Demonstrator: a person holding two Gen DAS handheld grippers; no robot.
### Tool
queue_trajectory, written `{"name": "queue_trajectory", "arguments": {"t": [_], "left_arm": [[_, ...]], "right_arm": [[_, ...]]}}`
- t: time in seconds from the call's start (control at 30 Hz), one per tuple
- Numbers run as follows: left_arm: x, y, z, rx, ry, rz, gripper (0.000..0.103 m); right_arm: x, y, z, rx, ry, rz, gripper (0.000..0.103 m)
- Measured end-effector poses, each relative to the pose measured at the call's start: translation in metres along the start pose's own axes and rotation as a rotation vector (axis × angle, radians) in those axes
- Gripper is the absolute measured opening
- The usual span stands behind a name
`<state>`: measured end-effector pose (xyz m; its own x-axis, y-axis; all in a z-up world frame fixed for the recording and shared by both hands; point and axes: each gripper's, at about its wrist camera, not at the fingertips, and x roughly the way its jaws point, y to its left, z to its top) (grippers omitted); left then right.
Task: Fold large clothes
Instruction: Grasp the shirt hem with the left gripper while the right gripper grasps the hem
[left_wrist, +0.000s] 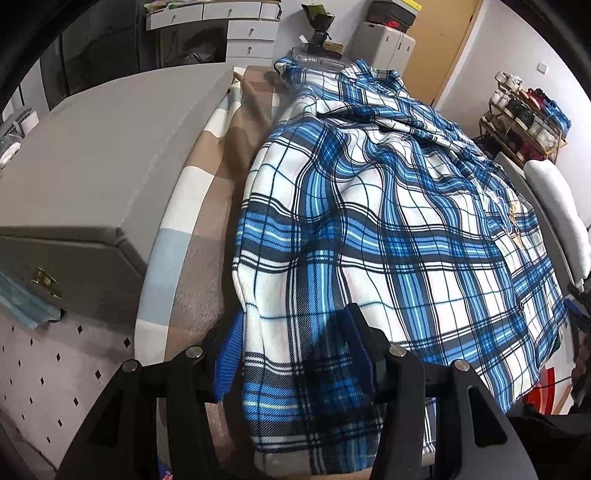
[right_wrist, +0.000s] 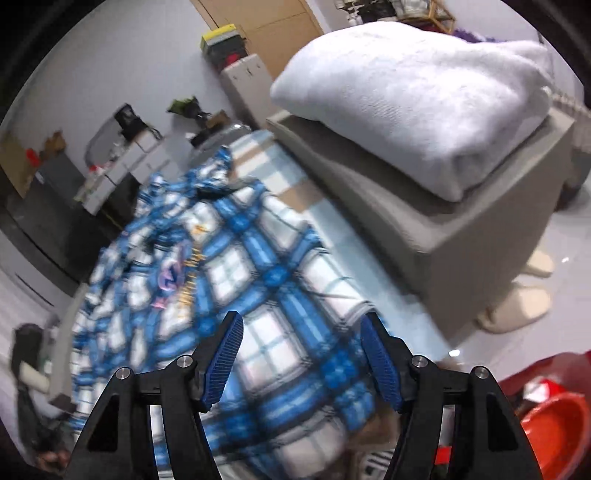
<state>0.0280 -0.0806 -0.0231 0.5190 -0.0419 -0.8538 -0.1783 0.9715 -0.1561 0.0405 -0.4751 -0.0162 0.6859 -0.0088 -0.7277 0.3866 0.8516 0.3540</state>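
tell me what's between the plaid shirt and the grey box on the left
A strip of the checked brown, white and pale-blue blanket lies between the plaid shirt and the grey box; the left wrist view shows it.

No text, label, brand, number or sign can be read in either view. The plaid shirt (left_wrist: 388, 229) carries a small gold embroidered mark (left_wrist: 514, 218) on its chest, seen from the left wrist, but its shape is too small to make out as letters. In the right wrist view the same area shows gold and pink marks (right_wrist: 184, 269), smeared by motion blur and illegible.
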Motion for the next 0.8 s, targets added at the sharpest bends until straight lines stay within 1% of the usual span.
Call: {"name": "queue_trajectory", "arguments": {"t": [0.03, 0.07, 0.17, 0.23, 0.3, 0.33, 0.4, 0.43, 0.47, 0.5, 0.53, 0.57, 0.6, 0.63, 0.7, 0.73, 0.77, 0.8], "left_arm": [[0.000, 0.000, 0.000, -0.003, -0.008, 0.000, 0.042], [0.001, -0.001, -0.001, -0.003, -0.014, -0.005, 0.034], [0.002, -0.002, 0.002, -0.002, -0.026, -0.019, 0.024], [0.003, -0.003, 0.005, 0.007, -0.031, -0.023, 0.022], [0.005, -0.005, 0.006, 0.019, -0.025, -0.015, 0.022], [0.006, -0.006, 0.006, 0.022, -0.022, -0.011, 0.022], [0.007, -0.007, 0.006, 0.025, -0.022, -0.002, 0.022], [0.007, -0.008, 0.005, 0.028, -0.025, 0.002, 0.022], [0.007, -0.009, 0.005, 0.034, -0.031, 0.005, 0.022], [0.006, -0.010, 0.004, 0.042, -0.039, 0.010, 0.022], [0.005, -0.010, 0.004, 0.039, -0.059, 0.019, 0.012], [0.003, -0.010, 0.005, 0.031, -0.083, 0.027, 0.002], [0.002, -0.009, 0.007, 0.024, -0.092, 0.028, 0.002], [0.001, -0.007, 0.010, 0.016, -0.106, 0.038, 0.002], [-0.002, -0.004, 0.016, 0.006, -0.128, 0.054, 0.002], [-0.004, -0.002, 0.019, 0.005, -0.138, 0.058, 0.002], [-0.006, 0.000, 0.021, 0.014, -0.142, 0.069, 0.002], [-0.006, 0.001, 0.021, 0.018, -0.143, 0.079, 0.002]], "right_arm": [[-0.002, -0.004, -0.002, -0.011, -0.007, -0.014, 0.067], [-0.003, -0.005, -0.004, -0.021, -0.010, -0.023, 0.067], [-0.001, -0.012, -0.007, -0.040, 0.001, -0.062, 0.067], [0.007, -0.014, -0.008, -0.045, 0.027, -0.054, 0.067], [0.007, -0.011, -0.008, -0.071, 0.012, -0.058, 0.067], [0.009, -0.009, -0.008, -0.086, 0.022, -0.051, 0.067], [0.011, -0.004, -0.010, -0.114, 0.013, -0.060, 0.067], [0.012, -0.001, -0.011, -0.137, 0.007, -0.071, 0.061], [0.014, 0.003, -0.011, -0.165, 0.003, -0.088, 0.039], [0.017, 0.006, -0.011, -0.182, 0.011, -0.094, 0.021], [0.020, 0.006, -0.010, -0.182, 0.022, -0.082, 0.003], [0.018, 0.007, -0.010, -0.176, 0.015, -0.069, 0.003], [0.015, 0.010, -0.010, -0.173, -0.007, -0.055, 0.003], [0.010, 0.012, -0.009, -0.167, -0.025, -0.022, 0.003], [-0.001, 0.015, -0.007, -0.150, -0.033, 0.067, 0.003], [-0.005, 0.017, -0.008, -0.143, -0.025, 0.107, 0.003], [-0.008, 0.017, -0.011, -0.135, 0.010, 0.138, 0.003], [-0.012, 0.018, -0.016, -0.134, 0.024, 0.142, 0.003]]}}
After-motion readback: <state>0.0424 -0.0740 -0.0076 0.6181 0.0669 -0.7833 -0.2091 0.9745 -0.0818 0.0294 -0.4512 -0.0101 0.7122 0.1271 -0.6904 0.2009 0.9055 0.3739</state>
